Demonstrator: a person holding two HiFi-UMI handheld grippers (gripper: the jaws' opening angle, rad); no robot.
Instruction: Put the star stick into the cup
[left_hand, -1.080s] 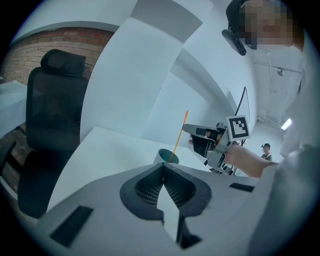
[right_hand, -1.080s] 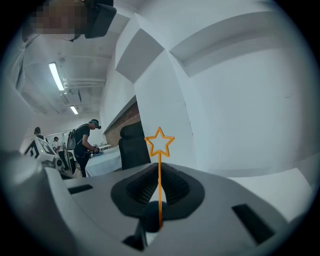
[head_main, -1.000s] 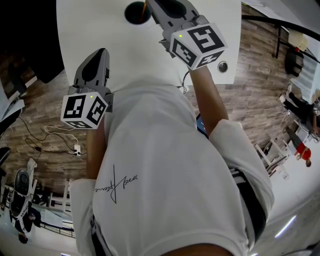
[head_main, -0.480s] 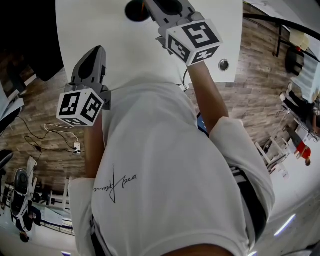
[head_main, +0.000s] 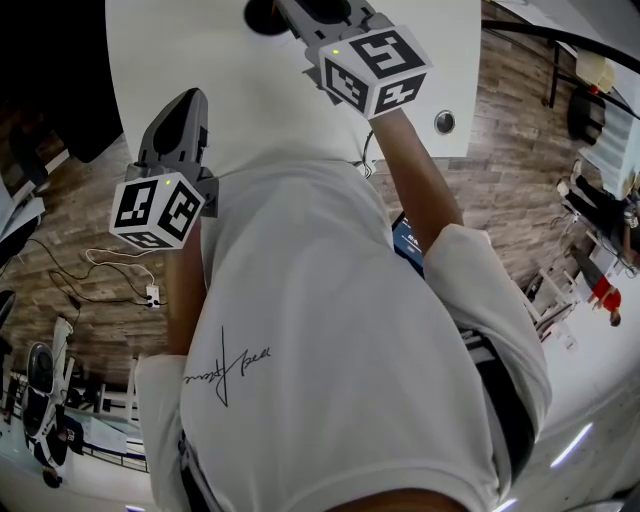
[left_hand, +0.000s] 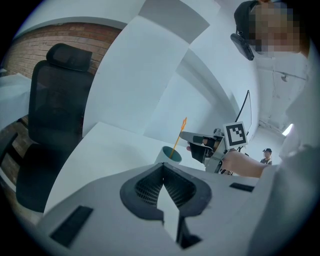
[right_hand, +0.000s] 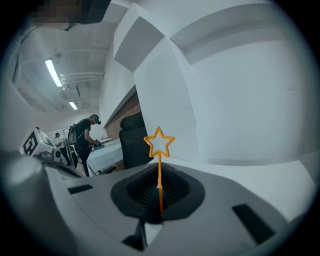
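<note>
My right gripper (right_hand: 159, 189) has its fingers clamped on the star stick (right_hand: 159, 167) (star end up), its lower end at the mouth of the cup (left_hand: 168, 155) on the desk (left_hand: 100, 150). My left gripper (left_hand: 163, 175) hangs empty, fingers together.

Your head view is bright; the white table (head_main: 260, 100) at 12 o'clock is nearly blown out, while the corner at 10 o'clock drops to black. Both gripper views bend at the rim and darken into a round vignette. In your right gripper view, ceiling strip lights (right_hand: 52, 72) glare at 10 o'clock; the star stick (right_hand: 159, 150) reads sharp, the foreground at 6 o'clock soft.
</note>
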